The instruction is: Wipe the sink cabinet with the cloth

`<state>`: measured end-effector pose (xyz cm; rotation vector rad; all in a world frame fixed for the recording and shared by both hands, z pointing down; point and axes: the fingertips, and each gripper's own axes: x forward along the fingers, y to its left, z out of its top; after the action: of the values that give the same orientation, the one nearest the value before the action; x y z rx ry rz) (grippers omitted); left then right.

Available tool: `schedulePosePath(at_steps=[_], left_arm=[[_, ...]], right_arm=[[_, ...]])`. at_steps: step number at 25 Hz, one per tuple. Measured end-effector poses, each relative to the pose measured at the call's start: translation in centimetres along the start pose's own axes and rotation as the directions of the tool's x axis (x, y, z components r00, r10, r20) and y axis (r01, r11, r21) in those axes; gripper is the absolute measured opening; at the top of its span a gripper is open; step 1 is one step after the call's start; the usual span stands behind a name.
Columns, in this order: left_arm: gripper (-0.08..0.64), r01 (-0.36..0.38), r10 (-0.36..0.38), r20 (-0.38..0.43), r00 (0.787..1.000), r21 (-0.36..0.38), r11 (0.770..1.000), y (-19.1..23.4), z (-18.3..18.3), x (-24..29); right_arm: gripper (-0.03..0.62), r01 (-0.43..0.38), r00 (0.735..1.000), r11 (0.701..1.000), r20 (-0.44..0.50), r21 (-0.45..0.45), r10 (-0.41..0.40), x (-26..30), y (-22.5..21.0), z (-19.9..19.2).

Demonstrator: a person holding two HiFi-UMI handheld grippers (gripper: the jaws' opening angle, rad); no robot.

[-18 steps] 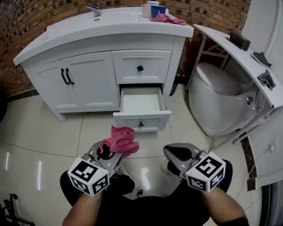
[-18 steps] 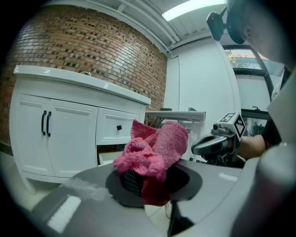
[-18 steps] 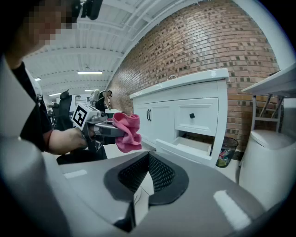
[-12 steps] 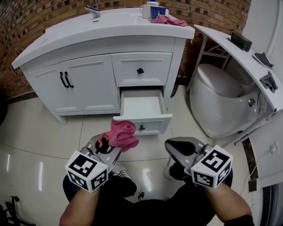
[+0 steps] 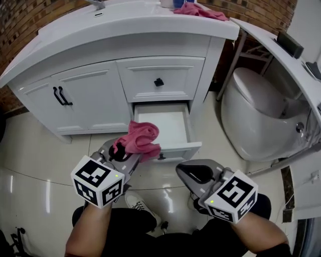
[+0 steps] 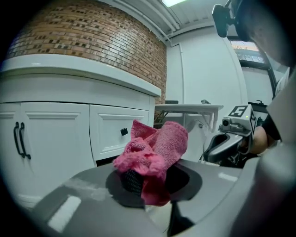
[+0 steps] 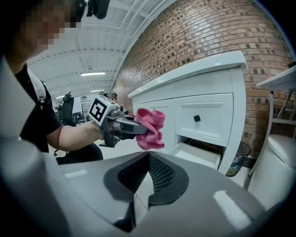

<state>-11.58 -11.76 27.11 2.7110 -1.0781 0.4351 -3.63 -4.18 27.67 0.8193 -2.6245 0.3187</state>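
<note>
Cloth (image 5: 138, 139), pink and bunched into a loose wad, sits clenched in the jaws of the left gripper (image 5: 128, 153). The left gripper view shows the jaws pressed together on its lower folds, with the rest puffed up above them. It is held in the air low in front of the white sink cabinet (image 5: 165, 47), near the front left corner of the open drawer. In the right gripper view it appears clear of the cabinet face.

At far left, a brick wall (image 5: 20, 20) rises behind the cabinet. Glossy pale tile floor (image 5: 40, 150) runs beneath. The cabinet's left half has two closed doors (image 5: 85, 95) with a pair of black handles (image 5: 59, 95) where they meet. To their right is a closed upper drawer (image 5: 160, 75) with a small black knob (image 5: 158, 82). Below it the lower drawer (image 5: 163, 125) is pulled out and looks bare inside. On the cabinet top, toward the right end, lies a second cloth (image 5: 200, 10), also pink.

A shoe (image 5: 139, 202) shows on the floor between the two grippers. The right gripper (image 5: 183, 170) is held low, right of the cloth and apart from it. Its jaws are closed tip to tip, with nothing between them.

At far right stands a white toilet (image 5: 251, 115), just beside the cabinet.
</note>
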Motion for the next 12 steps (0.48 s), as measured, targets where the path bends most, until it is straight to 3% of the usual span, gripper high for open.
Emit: schedulePosePath(at_steps=[5,12], left_arm=[[0.094,-0.010,0.010,-0.041,0.999,-0.005,1.000,3.0,0.5,4.6],[0.094,0.023,-0.018,-0.151,0.988,0.033,0.999,4.5,-0.2,10.8]], right_arm=[[0.008,-0.068,0.995,0.996,-0.074,-0.049,0.064,3.1,-1.1,-0.8],[0.008,-0.185,0.978,0.983,-0.096,0.008,0.185,5.8,-2.5,1.0]])
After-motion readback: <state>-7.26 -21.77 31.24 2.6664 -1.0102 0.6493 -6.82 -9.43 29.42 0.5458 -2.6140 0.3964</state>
